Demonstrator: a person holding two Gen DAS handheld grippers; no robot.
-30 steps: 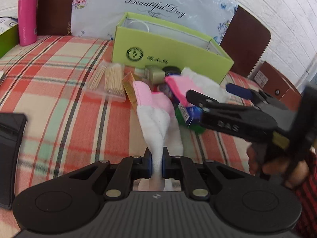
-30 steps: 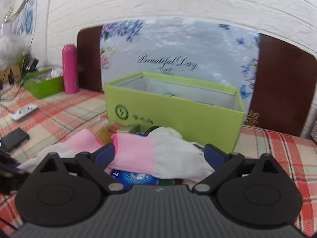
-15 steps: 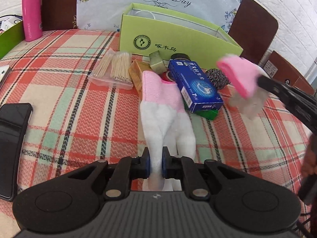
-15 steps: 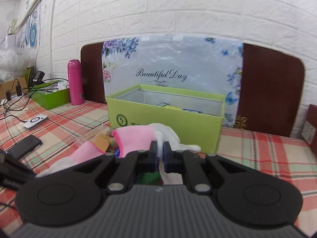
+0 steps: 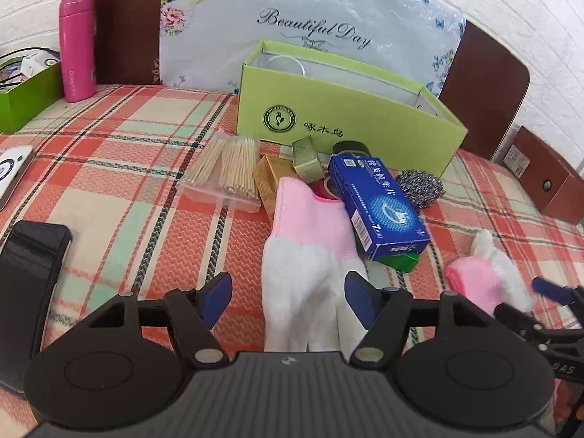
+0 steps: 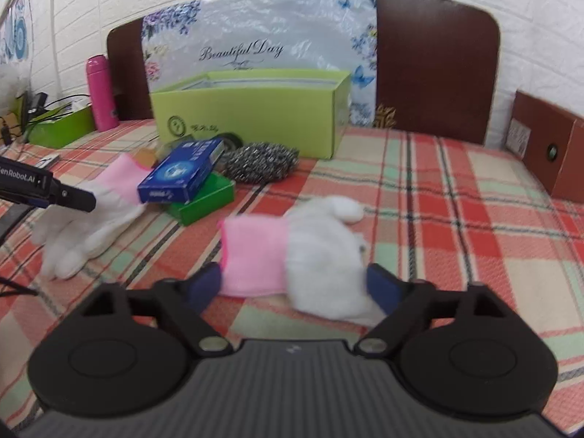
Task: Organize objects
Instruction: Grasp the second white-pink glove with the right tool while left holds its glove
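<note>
Two gloves are lying apart on the plaid cloth (image 5: 120,168), each between a spread pair of jaws. Both grippers have just been opening, so the step in hand looks like letting go after pulling the pair apart.

The left gripper (image 5: 288,297) is standing released over the left glove (image 5: 310,241), whose white fingers are running between the pads without being pressed; its pink cuff is touching the blue box (image 5: 376,204).

The right gripper (image 6: 292,286) is likewise slack, the right glove (image 6: 292,248) lying flat just ahead of its pads.

Next, probably, each glove is needing a fresh pinch and a lift toward the green box (image 6: 252,113).
</note>
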